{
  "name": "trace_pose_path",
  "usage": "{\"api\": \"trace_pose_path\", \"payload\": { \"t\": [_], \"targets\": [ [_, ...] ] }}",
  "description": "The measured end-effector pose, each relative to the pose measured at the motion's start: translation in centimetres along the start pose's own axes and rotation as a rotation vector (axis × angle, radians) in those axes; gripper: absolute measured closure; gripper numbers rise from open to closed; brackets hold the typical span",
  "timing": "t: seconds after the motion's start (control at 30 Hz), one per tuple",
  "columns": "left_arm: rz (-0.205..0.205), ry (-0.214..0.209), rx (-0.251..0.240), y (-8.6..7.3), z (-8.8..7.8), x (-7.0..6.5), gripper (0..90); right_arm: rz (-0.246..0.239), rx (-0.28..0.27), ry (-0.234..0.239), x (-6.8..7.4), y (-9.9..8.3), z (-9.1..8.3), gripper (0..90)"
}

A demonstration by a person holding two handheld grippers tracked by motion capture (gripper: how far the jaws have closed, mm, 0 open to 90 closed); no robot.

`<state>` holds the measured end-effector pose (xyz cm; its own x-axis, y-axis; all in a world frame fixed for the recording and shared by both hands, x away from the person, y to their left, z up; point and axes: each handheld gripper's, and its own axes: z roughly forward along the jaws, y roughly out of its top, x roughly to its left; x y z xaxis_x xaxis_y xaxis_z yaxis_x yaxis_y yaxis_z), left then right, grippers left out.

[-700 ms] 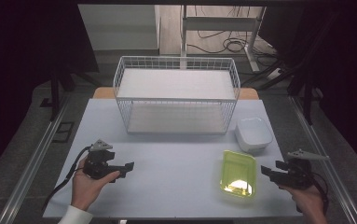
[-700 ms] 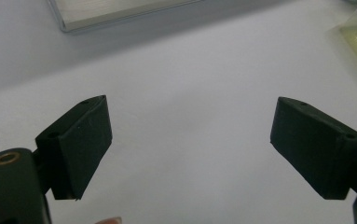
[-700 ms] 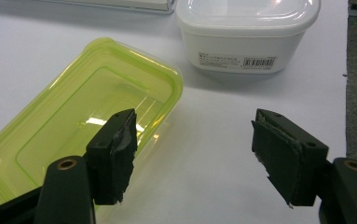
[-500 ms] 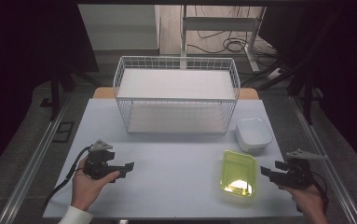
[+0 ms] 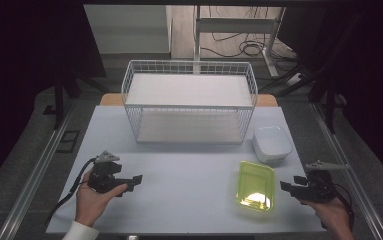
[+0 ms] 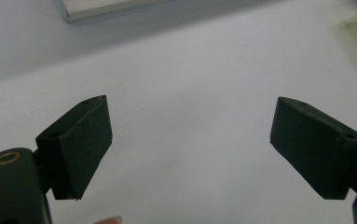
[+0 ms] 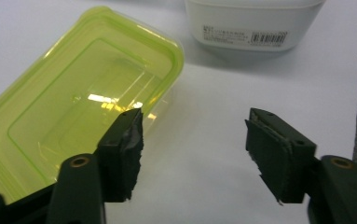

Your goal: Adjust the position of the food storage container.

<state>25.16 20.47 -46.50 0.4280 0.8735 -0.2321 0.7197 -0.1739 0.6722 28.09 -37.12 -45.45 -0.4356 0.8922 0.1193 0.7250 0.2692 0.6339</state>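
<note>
Green tub (image 5: 254, 186) is seen lying open-side up near the worktop's (image 5: 189, 190) front right, just beside the right tongs (image 5: 285, 185), whose jaws are held apart with nothing between them, one jaw close over the tub's rim. Left tongs (image 5: 138, 178) are held wide open and empty over bare worktop at the front left. Farther back, a white tub (image 5: 272, 143) is set beside a wire basket (image 5: 189, 102).

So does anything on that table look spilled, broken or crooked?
Nothing spilled or broken. The green container lies slightly askew to the table edge, and the right tongs' pads look frayed at their edges.
</note>
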Motion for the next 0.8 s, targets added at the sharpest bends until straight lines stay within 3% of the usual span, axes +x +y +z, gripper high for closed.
{"api": "trace_pose_path", "payload": {
  "t": [0.1, 0.2, 0.3, 0.37, 0.57, 0.67, 0.7, 0.8],
  "targets": [
    [-0.012, -0.009, -0.006, 0.1, -0.2, 0.0, 12.2, -0.003, 0.016, -0.011, 0.0, 0.0, -0.2, 41.5],
    [-0.026, -0.032, -0.005, 0.2, -0.1, 0.0, 12.2, -0.043, 0.056, -0.028, 0.5, -0.3, -0.4, 41.9],
    [-0.019, -0.026, 0.0, 0.0, -0.1, -0.1, 12.2, -0.057, 0.074, -0.026, 0.6, -0.5, -0.6, 41.7],
    [-0.007, -0.016, 0.003, -0.2, -0.2, -0.2, 12.2, -0.044, 0.08, -0.055, 0.4, -0.3, -0.4, 41.0],
    [0.006, -0.003, 0.004, -0.5, -0.6, -0.3, 12.2, -0.05, 0.135, -0.012, 0.5, 0.3, 0.5, 50.2],
    [0.004, -0.005, 0.003, -0.5, -0.5, -0.3, 12.2, -0.07, 0.179, 0.008, 0.9, 0.4, 1.1, 64.1],
    [0.011, -0.003, 0.008, -0.6, -0.5, -0.4, 12.2, -0.082, 0.207, 0.015, 1.0, 0.3, 1.4, 73.0],
    [0.021, -0.007, 0.017, -0.8, -0.4, -0.7, 12.2, -0.105, 0.239, 0.01, 1.3, 0.2, 2.0, 84.0]
  ]
}}
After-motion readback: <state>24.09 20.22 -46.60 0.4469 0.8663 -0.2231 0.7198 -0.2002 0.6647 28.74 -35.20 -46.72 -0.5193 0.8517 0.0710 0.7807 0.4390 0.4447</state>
